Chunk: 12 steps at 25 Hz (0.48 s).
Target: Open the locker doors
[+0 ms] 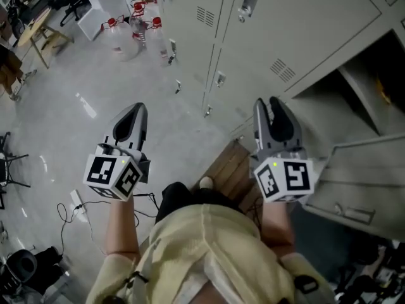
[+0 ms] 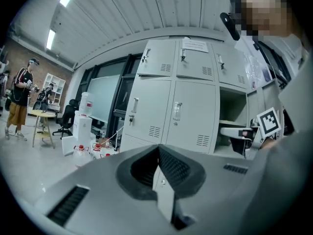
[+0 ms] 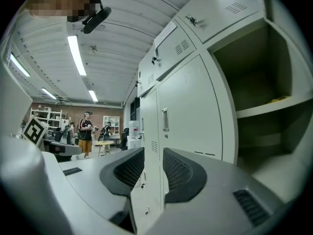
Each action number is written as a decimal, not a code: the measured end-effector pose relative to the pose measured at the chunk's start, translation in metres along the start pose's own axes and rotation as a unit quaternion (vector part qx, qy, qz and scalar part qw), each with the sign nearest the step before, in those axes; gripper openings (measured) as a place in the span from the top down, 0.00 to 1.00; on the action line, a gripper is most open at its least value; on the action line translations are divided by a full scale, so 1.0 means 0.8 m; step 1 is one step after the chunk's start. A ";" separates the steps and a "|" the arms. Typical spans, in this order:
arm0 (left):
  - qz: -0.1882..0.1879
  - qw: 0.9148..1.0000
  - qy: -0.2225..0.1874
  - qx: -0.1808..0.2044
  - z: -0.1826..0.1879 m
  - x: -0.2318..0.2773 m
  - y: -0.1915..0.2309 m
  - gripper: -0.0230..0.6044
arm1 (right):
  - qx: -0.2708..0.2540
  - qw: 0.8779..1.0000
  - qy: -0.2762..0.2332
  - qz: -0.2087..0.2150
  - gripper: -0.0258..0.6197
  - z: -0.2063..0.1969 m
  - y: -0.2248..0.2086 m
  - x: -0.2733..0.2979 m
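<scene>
Head view shows the person facing the lockers [image 1: 297,24] with both grippers held level and clear of every door, which suggests a pause for aiming, not a pull in progress. The left gripper [image 1: 136,109] has its jaws pressed together on nothing, probably kept as a spare. The right gripper [image 1: 273,103] is nearer the work, with its jaws spread wide and empty, likely ready to hook a handle [image 3: 165,119] on one of the closed doors [image 3: 188,111]. One open door [image 1: 357,179] already hangs out at the right, beside its bare compartment [image 3: 259,72]. For writing, a paper sheet [image 2: 195,44] is stuck on an upper locker, too small to read. The marker cubes [image 1: 114,175] carry only black-and-white squares. No brand can be made out.
</scene>
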<state>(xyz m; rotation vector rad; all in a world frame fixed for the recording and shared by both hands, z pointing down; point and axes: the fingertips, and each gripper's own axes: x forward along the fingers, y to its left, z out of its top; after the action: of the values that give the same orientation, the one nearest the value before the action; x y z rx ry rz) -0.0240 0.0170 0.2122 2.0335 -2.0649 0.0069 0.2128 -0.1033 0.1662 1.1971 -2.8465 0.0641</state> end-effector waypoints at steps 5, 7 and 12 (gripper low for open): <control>0.016 1.000 0.001 -0.005 -0.012 0.004 0.039 0.96 | -0.006 1.000 0.022 0.015 0.78 -0.034 0.014 0.034; 0.018 1.000 -0.003 -0.006 -0.017 0.010 0.061 0.96 | -0.009 0.999 0.029 0.017 0.78 -0.053 0.024 0.049; 0.004 1.000 0.001 -0.001 -0.048 0.020 0.136 0.96 | -0.012 0.999 0.050 0.004 0.78 -0.115 0.064 0.101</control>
<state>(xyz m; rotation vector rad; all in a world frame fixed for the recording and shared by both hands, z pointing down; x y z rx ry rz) -0.1250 0.0111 0.2700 2.0221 -2.0717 0.0088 0.1227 -0.1193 0.2627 1.1457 -2.7582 0.0859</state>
